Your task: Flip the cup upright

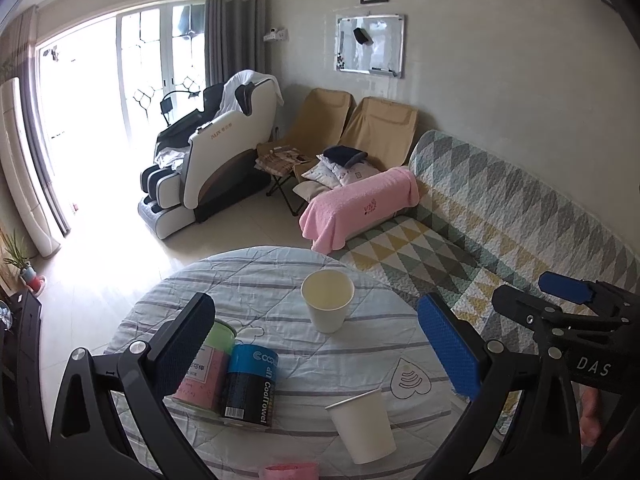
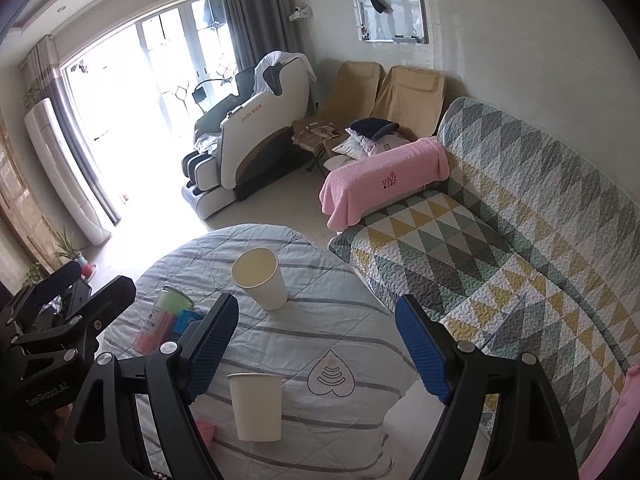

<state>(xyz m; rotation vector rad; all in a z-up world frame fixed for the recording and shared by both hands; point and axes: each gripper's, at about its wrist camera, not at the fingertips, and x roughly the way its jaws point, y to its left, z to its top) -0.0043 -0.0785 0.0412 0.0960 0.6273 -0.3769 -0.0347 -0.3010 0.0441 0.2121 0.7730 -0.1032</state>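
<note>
Two white paper cups stand upright, mouth up, on the round table with a striped cloth (image 1: 360, 360). The far cup (image 1: 327, 300) shows its empty inside; it also shows in the right wrist view (image 2: 262, 276). The near cup (image 1: 362, 426) stands near the table's front, also in the right wrist view (image 2: 258, 406). My left gripper (image 1: 316, 344) is open and empty above the table, between the cups. My right gripper (image 2: 316, 344) is open and empty, above and just behind the near cup. The right gripper also shows at the right edge of the left wrist view (image 1: 560, 300).
A pink-and-green can (image 1: 208, 364) and a black-and-blue CoolTowel can (image 1: 252, 384) lie on the table's left. A pink object (image 1: 288, 472) sits at the table's front edge. A quilted sofa (image 2: 500, 240) with a pink towel (image 2: 384, 176) stands right of the table.
</note>
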